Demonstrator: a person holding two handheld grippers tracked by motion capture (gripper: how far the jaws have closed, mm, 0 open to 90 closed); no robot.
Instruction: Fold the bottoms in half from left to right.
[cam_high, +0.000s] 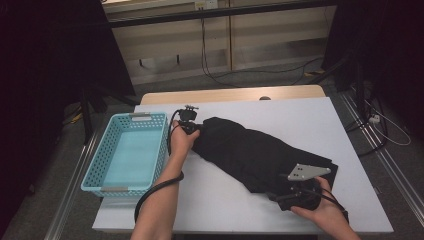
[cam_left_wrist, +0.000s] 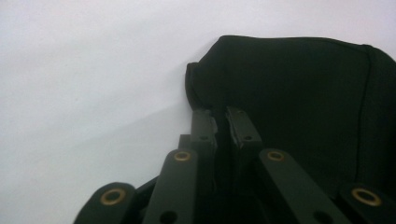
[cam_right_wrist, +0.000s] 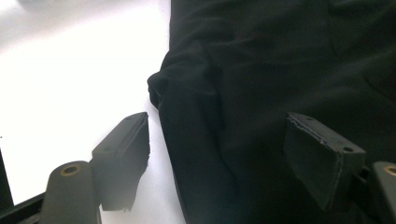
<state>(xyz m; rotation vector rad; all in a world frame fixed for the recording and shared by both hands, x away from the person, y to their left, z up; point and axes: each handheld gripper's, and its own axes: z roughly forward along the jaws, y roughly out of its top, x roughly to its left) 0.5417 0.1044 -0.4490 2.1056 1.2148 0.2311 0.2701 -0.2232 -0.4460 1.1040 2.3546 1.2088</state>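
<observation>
A: The black garment (cam_high: 260, 155) is lying folded across the worktop (cam_high: 310, 120), soft matte knit, between both grippers. Which step is going on?

B: Gripping. The left hand-held gripper (cam_left_wrist: 223, 122) is pinching the rounded far corner, jaws nearly together.

A: And the right hand-held gripper (cam_right_wrist: 217, 154)?

B: Jaws spread, straddling the near edge (not pressing). Next it probably needs closing before lifting towards the perforated blue basket (cam_high: 100, 165) beyond the left one.

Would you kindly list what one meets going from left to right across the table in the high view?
Blue basket → left tongs → black garment → right tongs.
</observation>
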